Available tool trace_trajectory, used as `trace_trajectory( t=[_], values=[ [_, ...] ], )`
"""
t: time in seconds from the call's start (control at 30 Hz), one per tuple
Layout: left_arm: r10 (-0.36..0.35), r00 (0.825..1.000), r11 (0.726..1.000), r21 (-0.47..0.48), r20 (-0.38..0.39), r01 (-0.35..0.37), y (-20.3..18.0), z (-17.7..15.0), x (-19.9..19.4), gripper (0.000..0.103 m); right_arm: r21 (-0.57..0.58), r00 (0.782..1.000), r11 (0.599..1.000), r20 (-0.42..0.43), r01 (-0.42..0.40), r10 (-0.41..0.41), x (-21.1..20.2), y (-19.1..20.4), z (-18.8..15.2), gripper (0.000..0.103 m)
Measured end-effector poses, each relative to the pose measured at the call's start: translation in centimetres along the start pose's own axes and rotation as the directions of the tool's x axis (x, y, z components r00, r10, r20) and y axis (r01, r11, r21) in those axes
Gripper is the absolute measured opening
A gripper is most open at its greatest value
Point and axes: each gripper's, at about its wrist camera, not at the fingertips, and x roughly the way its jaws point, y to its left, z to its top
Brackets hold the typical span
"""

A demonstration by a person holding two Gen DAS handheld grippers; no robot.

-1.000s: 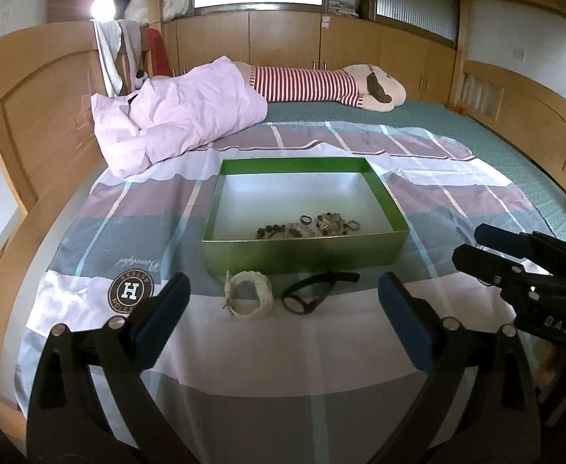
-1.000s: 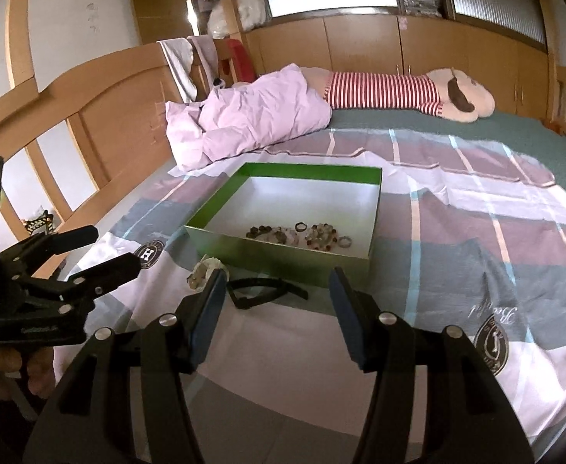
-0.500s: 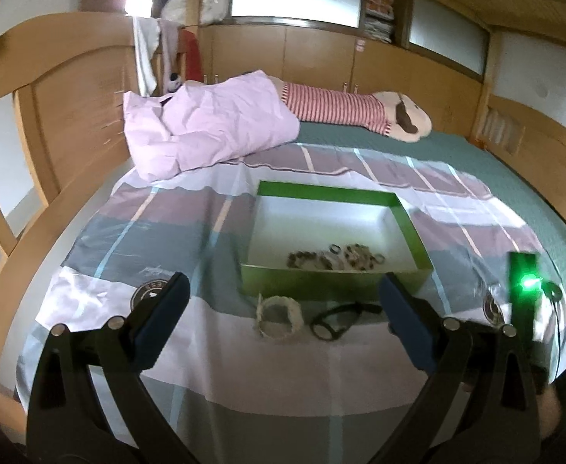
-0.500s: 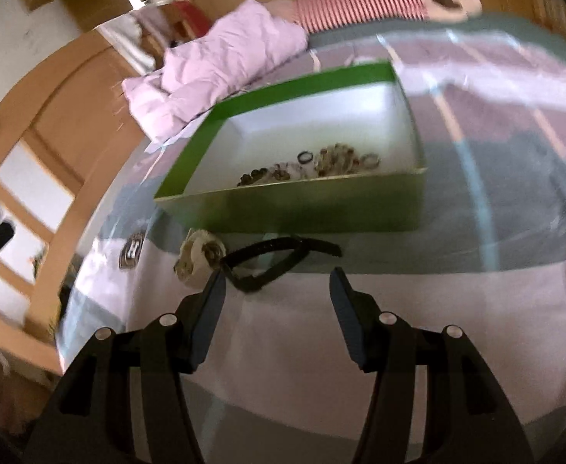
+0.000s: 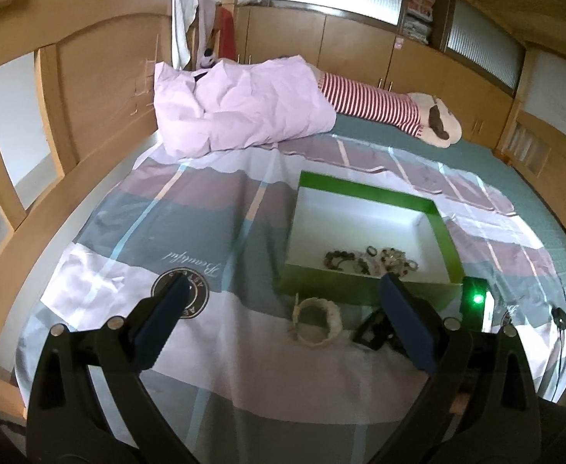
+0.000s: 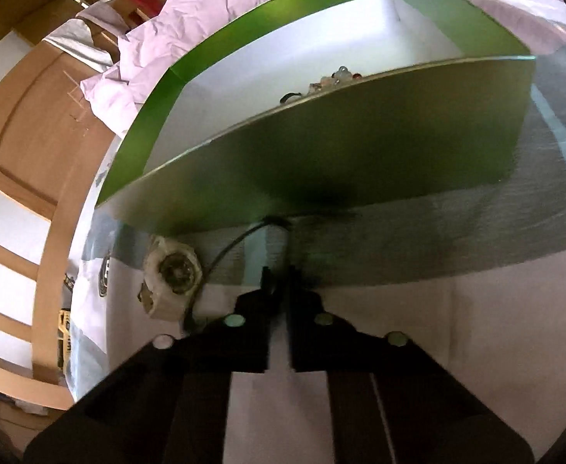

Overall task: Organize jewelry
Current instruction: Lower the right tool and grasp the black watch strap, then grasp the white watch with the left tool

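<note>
— Counted on the bedspread [image 5: 213, 332]: one green box [image 5: 364, 290], one white bracelet [image 5: 316, 321], one black band [image 6: 228, 249], both just outside the near wall.
— And inside?
— Small beaded pieces [image 5: 371, 261], too tangled to number.
— Grippers?
— Left gripper [image 5: 283, 324]: spread wide, holding nothing. Right gripper [image 6: 277, 270]: pinched nearly closed on the black band.

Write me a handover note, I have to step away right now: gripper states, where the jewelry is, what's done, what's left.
Left gripper: open, empty, above the bedspread.
Right gripper: low on the bedspread, apparently shut on the black band, just before the green box.
Cream bracelet: loose on the bedspread, left of the band.
Done: several beaded pieces lie in the box.
Left: band into the box, then the bracelet.
</note>
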Motion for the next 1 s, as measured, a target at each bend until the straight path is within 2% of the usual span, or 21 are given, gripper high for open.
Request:
trace_trajectory(
  t=[0.17,0.23,0.3,0.37,0.43,0.53,0.63,0.7,0.77,0.9,1.0],
  values=[
    [0.008,0.998,0.999,0.034,-0.056,-0.006,-0.3,-0.5,1.4,0.097,-0.124,0.998,0.992,0.059,-0.002,0.009,-2.5,1.7,-1.1,0.001],
    [0.005,0.996,0.999,0.040,-0.084,-0.001,-0.5,-0.9,2.2,0.097,-0.234,0.993,0.972,0.114,0.038,-0.012,-4.6,3.4,-1.7,0.001],
    [-0.008,0.994,0.999,0.042,-0.110,0.012,-0.6,-1.3,2.9,0.097,-0.369,0.977,0.922,0.209,0.114,-0.037,-7.4,5.6,-2.5,0.001],
    [-0.019,0.990,0.999,0.042,-0.142,0.025,-0.8,-1.7,3.9,0.097,-0.496,0.940,0.841,0.340,0.216,-0.040,-11.0,7.8,-3.6,0.001],
    [-0.022,0.986,0.999,0.042,-0.167,0.030,-1.1,-2.1,4.9,0.097,-0.537,0.923,0.810,0.386,0.237,-0.014,-14.0,8.7,-3.7,0.001],
    [-0.003,0.981,0.999,0.042,-0.193,0.011,-1.3,-2.7,6.6,0.094,-0.540,0.895,0.804,0.445,0.250,0.021,-18.1,8.7,-3.3,0.001],
    [0.029,0.969,0.998,0.059,-0.247,-0.015,-1.5,-3.3,8.8,0.078,-0.520,0.881,0.818,0.471,0.243,0.038,-20.6,7.8,-2.3,0.001],
    [0.052,0.957,0.997,0.075,-0.285,-0.031,-1.3,-3.8,10.0,0.059,-0.515,0.889,0.825,0.457,0.231,0.036,-21.3,6.8,-1.5,0.002],
    [0.066,0.948,0.995,0.093,-0.312,-0.039,-1.2,-4.3,11.2,0.048,-0.493,0.889,0.840,0.456,0.227,0.028,-21.6,5.9,-1.0,0.002],
    [0.066,0.946,0.990,0.140,-0.318,-0.022,-2.1,-4.8,12.6,0.041,-0.486,0.900,0.849,0.435,0.208,0.029,-21.2,5.3,-0.4,0.002],
    [0.073,0.942,0.984,0.179,-0.329,-0.014,-3.2,-5.2,13.6,0.041,-0.498,0.903,0.844,0.427,0.200,0.038,-21.2,5.5,-1.0,0.002]
  ],
)
